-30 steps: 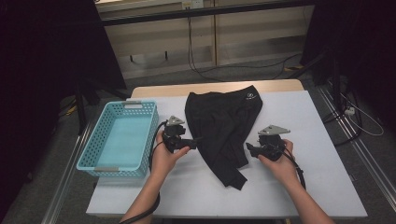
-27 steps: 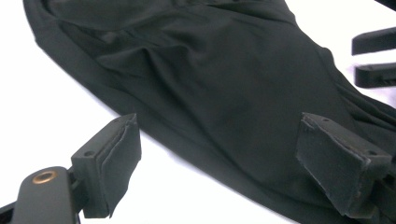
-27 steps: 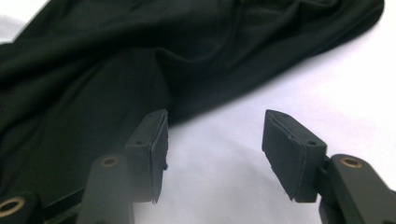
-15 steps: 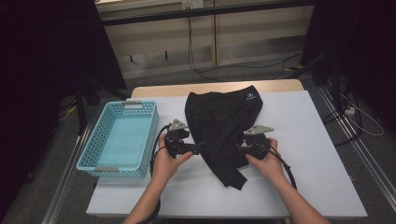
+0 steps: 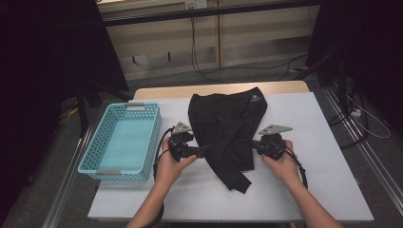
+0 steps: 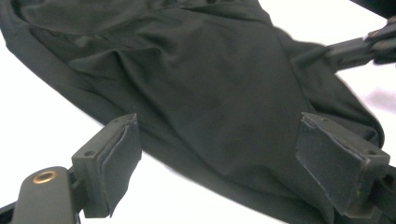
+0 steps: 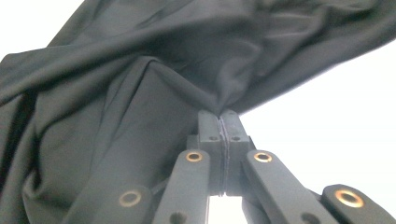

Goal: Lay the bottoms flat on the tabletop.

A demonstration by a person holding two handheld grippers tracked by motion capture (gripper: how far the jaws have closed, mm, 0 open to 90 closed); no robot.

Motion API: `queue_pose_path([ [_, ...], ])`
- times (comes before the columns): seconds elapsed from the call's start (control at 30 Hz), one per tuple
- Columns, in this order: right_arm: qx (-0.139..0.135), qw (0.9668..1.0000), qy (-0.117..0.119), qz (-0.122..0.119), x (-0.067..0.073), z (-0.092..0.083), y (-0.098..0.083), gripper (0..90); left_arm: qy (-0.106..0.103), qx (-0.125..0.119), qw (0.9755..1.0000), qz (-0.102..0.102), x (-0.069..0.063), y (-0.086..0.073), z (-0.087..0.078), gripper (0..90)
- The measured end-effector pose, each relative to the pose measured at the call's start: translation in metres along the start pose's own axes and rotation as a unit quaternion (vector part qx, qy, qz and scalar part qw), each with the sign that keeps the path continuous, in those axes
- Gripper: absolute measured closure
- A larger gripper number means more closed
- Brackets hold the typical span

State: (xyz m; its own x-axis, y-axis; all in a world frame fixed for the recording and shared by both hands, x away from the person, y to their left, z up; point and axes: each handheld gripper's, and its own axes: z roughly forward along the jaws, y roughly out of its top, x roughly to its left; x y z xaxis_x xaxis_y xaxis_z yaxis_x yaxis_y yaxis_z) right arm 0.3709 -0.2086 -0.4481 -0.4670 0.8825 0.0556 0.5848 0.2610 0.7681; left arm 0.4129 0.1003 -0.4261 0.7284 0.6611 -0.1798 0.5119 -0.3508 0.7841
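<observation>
Your right claw [image 7: 223,122] tight on the black cloth's [image 5: 228,128] edge, your left claw [image 6: 233,149] wide around it.

White table [image 5: 328,142]; grey floor [image 5: 285,71]; dark surroundings

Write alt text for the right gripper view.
The right hand-held gripper, its two black jaws pressed together, pinches an edge fold of the crumpled black fabric garment, which lies on the white table.
</observation>
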Motion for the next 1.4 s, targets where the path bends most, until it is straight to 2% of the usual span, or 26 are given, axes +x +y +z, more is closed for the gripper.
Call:
queue_pose_path([
  [0.23,-0.025,0.9992,-0.029,0.006,-0.019,-0.033,-0.007,89.7,-0.011,0.002,0.9999,0.0,-0.005,0.001,0.005,14.8],
  [0.43,-0.049,0.9978,-0.043,0.015,-0.027,-0.047,-0.007,89.7,-0.019,0.001,0.9998,0.005,-0.011,0.002,0.009,15.6],
  [0.53,-0.056,0.9975,-0.037,0.021,-0.027,-0.046,-0.006,89.5,-0.029,0.002,0.9996,0.004,-0.015,0.002,0.013,17.9],
  [0.7,-0.042,0.9989,-0.018,0.014,-0.018,-0.031,-0.007,89.3,-0.043,0.01,0.9989,0.014,-0.023,-0.001,0.021,25.4],
  [0.73,-0.044,0.9989,-0.016,0.01,-0.016,-0.029,-0.007,89.2,-0.05,0.014,0.9986,0.014,-0.024,-0.002,0.023,28.3],
  [0.8,-0.044,0.999,-0.009,0.003,-0.011,-0.026,-0.005,89.2,-0.051,0.017,0.9984,0.015,-0.026,-0.005,0.027,35.0],
  [0.87,-0.042,0.9991,0.001,0.002,-0.007,-0.023,-0.004,89.1,-0.06,0.032,0.9976,0.012,-0.026,-0.008,0.03,48.1],
  [0.9,-0.043,0.9991,0.003,0.0,-0.004,-0.022,-0.003,89.1,-0.063,0.037,0.9972,0.012,-0.027,-0.009,0.033,51.8],
  [0.97,-0.042,0.9991,0.004,-0.006,-0.001,-0.021,-0.002,89.0,-0.071,0.052,0.996,0.017,-0.028,-0.012,0.036,65.6],
  [1.03,-0.042,0.9991,0.007,-0.009,0.002,-0.019,-0.001,88.8,-0.074,0.064,0.9952,0.009,-0.028,-0.012,0.036,83.4],
  [1.07,-0.042,0.999,0.008,-0.011,0.002,-0.019,-0.001,88.7,-0.076,0.069,0.9947,0.001,-0.027,-0.011,0.035,87.0],
  [1.13,-0.04,0.999,0.009,-0.015,0.004,-0.017,-0.001,88.5,-0.064,0.077,0.9949,0.007,-0.026,-0.01,0.033,88.1],
  [1.17,-0.039,0.999,0.01,-0.017,0.005,-0.017,-0.001,88.2,-0.063,0.077,0.995,0.001,-0.025,-0.009,0.031,88.3],
  [1.2,-0.039,0.999,0.012,-0.017,0.005,-0.016,-0.001,87.7,-0.061,0.07,0.9956,-0.007,-0.023,-0.007,0.027,88.4],
  [1.37,-0.052,0.9985,0.01,-0.01,0.004,-0.019,0.0,80.8,-0.007,0.037,0.9991,-0.018,-0.002,0.008,-0.005,88.6],
  [1.4,-0.056,0.9984,0.007,-0.008,0.003,-0.02,0.001,78.2,0.0,0.024,0.9993,-0.03,0.003,0.011,-0.013,88.6],
])
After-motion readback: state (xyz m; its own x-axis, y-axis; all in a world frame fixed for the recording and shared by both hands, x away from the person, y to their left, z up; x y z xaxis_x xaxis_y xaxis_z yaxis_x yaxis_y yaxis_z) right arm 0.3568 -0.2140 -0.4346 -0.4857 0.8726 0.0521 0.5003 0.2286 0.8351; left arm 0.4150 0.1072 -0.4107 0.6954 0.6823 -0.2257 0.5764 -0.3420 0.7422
